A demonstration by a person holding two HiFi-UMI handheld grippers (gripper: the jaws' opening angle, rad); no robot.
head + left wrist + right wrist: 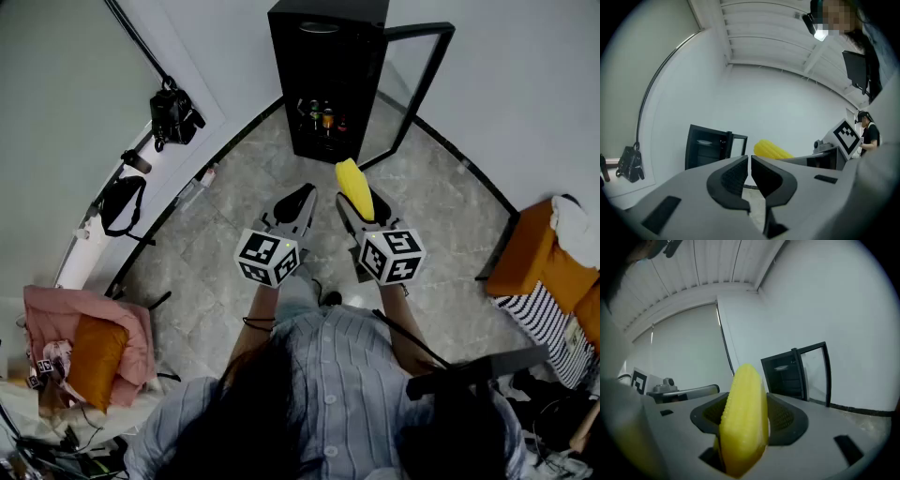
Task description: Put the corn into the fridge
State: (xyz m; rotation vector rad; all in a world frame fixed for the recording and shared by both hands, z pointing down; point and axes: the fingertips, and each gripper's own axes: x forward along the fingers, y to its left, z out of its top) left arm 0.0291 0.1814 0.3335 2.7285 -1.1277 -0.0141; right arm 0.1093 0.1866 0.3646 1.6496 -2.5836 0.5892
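A yellow corn cob [745,418] sits between the jaws of my right gripper [749,417], which is shut on it; its tip sticks out past the jaws. In the head view the corn [354,188] points toward the small black fridge [326,80], whose glass door [417,84] stands open to the right. Bottles stand on a lower shelf inside the fridge. My left gripper [298,201] is held beside the right one, shut with nothing in it. In the left gripper view the corn [769,150] shows to the right of the fridge [710,145].
Grey marble floor lies between me and the fridge. A black bag [172,114] hangs at the left wall, and a pink cloth with an orange cushion [94,356] lies at lower left. An orange seat with striped fabric [544,272] stands at right.
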